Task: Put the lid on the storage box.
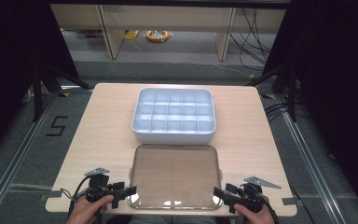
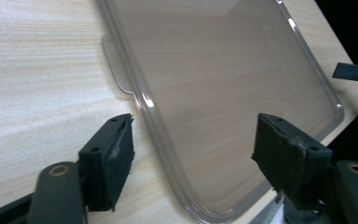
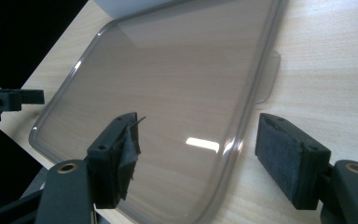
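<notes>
A: Quick status, where are we?

B: Early. I've got both tools down at the near edge of the table [image 1: 98, 121]. The clear lid [image 1: 175, 175] lies flat on the wood, right in front of the white compartment box [image 1: 173, 115], just beside its near wall, maybe touching, can't tell.

A: Box contents?

B: Looks bare to me, the divided cells show nothing in them. Box is uncovered.

A: Grippers?

B: My left gripper [image 2: 193, 149] straddles the lid's near left rim: one jaw over bare table, the other over the clear panel. Jaws stand apart and neither pad presses the plastic. My right gripper [image 3: 198, 151] mirrors that on the near right corner, one jaw over the lid, one over the wood, gap on both sides. So both are spread wide-ish, holding nothing.

A: Lid lifted at all?

B: No, it reads as flat on the table in both gripper views. Small side tab [image 2: 116, 65] on its left edge rests on the wood too; another tab [image 3: 268, 77] sits on the right.

A: So what's done, what's left?

B: Done: I'm lined up on both near corners. Left, as I judge it: pinch the rim each side, lift, carry it forward over the box, seat it. Basically the whole job.
</notes>
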`<control>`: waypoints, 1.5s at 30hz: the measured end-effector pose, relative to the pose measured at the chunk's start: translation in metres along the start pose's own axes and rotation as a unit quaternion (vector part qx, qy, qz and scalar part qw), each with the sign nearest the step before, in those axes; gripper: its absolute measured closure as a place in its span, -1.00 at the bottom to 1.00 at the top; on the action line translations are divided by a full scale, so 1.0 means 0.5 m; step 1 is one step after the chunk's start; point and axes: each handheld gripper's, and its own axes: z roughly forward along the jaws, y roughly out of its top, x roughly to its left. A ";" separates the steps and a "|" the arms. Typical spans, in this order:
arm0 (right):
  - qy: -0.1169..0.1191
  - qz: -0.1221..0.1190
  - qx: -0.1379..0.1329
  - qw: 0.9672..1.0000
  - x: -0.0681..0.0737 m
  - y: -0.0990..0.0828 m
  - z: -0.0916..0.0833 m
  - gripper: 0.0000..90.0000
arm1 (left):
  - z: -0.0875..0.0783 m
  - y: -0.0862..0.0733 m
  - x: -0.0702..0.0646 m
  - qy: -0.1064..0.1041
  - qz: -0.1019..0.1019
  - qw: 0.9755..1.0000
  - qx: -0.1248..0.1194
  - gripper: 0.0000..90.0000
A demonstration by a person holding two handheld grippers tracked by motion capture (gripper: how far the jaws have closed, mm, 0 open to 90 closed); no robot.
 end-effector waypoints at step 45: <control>0.074 0.136 0.031 0.987 -0.037 -0.007 0.035 0.38 | 0.025 -0.001 0.004 0.006 0.031 0.999 0.002 0.04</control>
